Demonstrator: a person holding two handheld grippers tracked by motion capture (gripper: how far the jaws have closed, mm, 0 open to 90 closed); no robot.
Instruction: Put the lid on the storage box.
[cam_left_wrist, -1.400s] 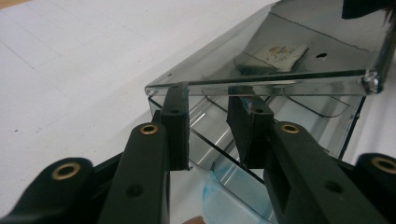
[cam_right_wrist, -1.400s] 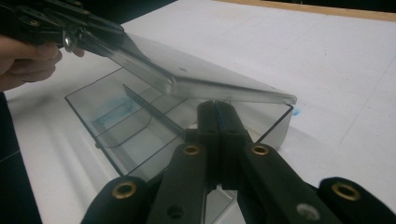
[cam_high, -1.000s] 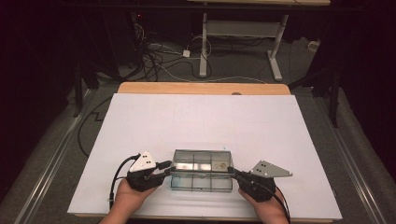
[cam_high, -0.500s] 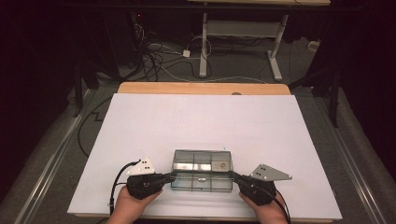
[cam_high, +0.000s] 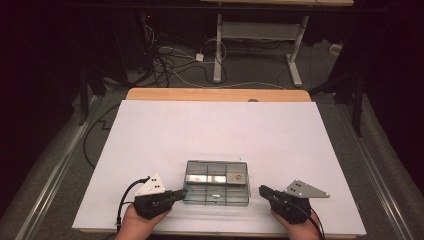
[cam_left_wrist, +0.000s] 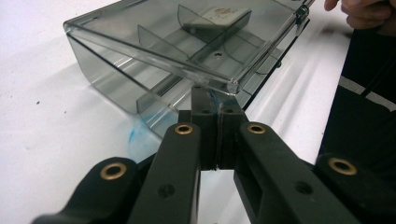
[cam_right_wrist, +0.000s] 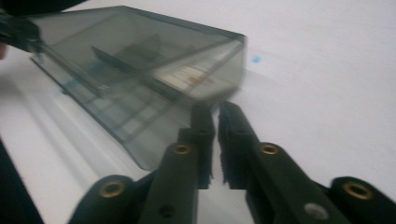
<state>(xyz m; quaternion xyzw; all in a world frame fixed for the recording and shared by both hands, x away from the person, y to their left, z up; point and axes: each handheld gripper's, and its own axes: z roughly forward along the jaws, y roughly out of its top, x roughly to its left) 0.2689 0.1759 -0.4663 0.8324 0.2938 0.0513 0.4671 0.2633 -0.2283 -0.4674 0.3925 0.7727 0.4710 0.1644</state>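
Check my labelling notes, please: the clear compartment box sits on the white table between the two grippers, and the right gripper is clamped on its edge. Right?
Not quite: the left gripper is the one shut at the box's edge, as the left gripper view shows. The right gripper sits just clear of it.

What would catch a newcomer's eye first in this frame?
The clear plastic compartment box near the front edge of the white table stands out, with a small pale item in one of its far right compartments. The left tool has its jaws closed at the box's left front corner, under the lid's edge, while the right tool sits just off the box's right side, its jaws having just parted slightly with nothing between them.
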